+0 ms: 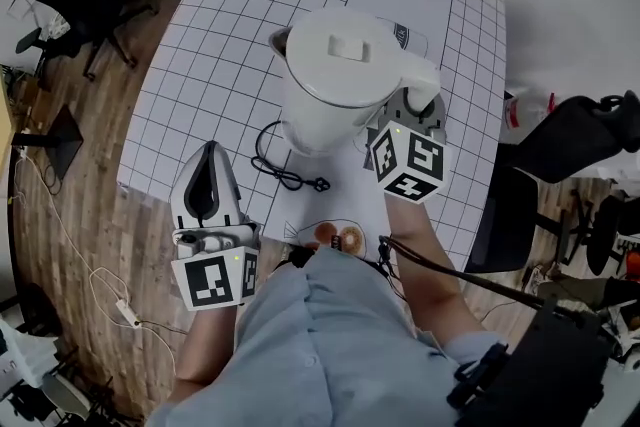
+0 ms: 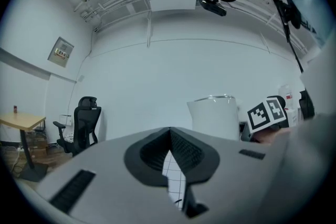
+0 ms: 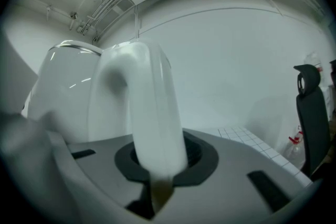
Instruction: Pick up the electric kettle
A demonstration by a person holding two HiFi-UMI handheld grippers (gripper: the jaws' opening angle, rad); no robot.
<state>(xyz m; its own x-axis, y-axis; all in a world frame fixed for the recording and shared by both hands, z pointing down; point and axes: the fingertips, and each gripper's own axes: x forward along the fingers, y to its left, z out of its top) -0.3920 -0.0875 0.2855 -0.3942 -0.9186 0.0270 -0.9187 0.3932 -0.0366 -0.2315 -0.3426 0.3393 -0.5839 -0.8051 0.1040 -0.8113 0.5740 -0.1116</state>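
Left tongs (image 1: 212, 155), nearest, are closed and empty, left of the electric kettle (image 1: 340, 80) and well apart. Right tongs (image 1: 415, 103) clamp its upright handle (image 3: 152, 113) on the kettle's right, over the worktop (image 1: 200, 65). The lift likely rests on the right tongs alone.

No text, brand or number can be read anywhere. Black-and-white square patterns without letters are carried by the cube (image 1: 215, 280) on the left gripper (image 1: 211, 153) and the cube (image 1: 408, 160) on the right gripper (image 1: 424, 101). No lettering is made out on the electric kettle (image 1: 340, 75). A framed notice (image 2: 63, 52) is seen on the wall in the left gripper view, but its print is too small to be read.
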